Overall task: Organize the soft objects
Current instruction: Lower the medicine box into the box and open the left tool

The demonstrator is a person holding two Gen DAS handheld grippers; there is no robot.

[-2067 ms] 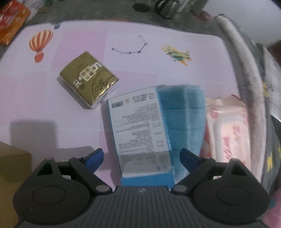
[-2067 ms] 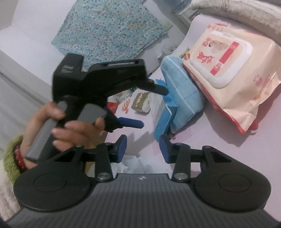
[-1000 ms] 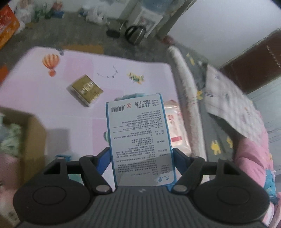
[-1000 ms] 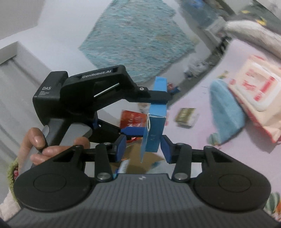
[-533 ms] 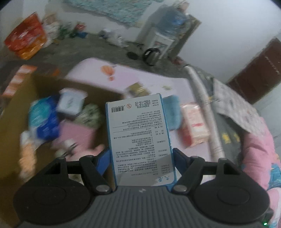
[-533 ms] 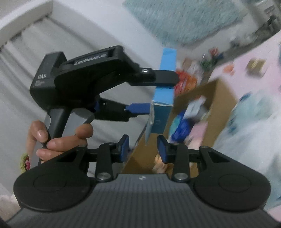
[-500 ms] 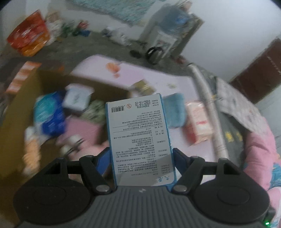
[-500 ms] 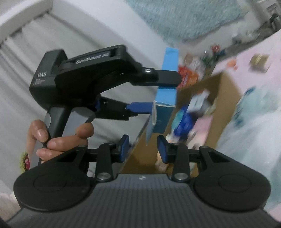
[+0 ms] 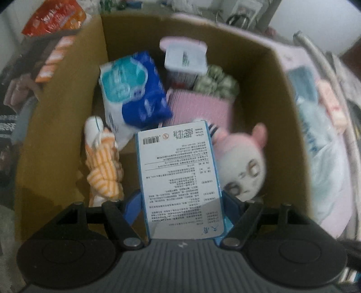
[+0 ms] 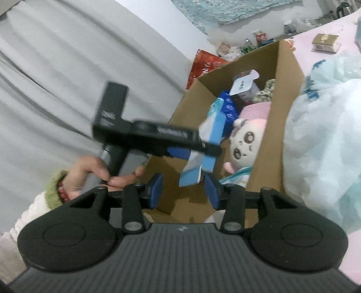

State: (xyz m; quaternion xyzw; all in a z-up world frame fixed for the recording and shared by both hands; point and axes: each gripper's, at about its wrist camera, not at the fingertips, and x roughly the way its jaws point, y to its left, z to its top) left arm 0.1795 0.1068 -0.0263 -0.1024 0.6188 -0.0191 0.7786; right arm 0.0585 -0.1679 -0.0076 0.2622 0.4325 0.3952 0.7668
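Observation:
My left gripper (image 9: 180,198) is shut on a blue and white printed box (image 9: 178,178) and holds it over the open cardboard box (image 9: 56,126). In the right wrist view the same left gripper (image 10: 191,151) holds the blue box (image 10: 205,148) tilted above the cardboard box (image 10: 286,94). Inside lie a blue and white pack (image 9: 133,92), an orange striped cloth (image 9: 101,162), a pink-eared plush doll (image 9: 246,166), a pink item (image 9: 200,108) and a white tub (image 9: 185,58). My right gripper (image 10: 183,190) is open and empty, near the box's edge.
A pale blue plastic bag (image 10: 325,139) lies right of the cardboard box on the pink mat. A gold pack (image 10: 325,41) sits farther off on the mat. A red bag (image 9: 54,18) lies beyond the box. A grey curtain (image 10: 56,78) hangs at the left.
My left gripper picked the blue box up from the mat and carried it left over the cardboard box, now tipping downward. My right gripper stayed open and followed.

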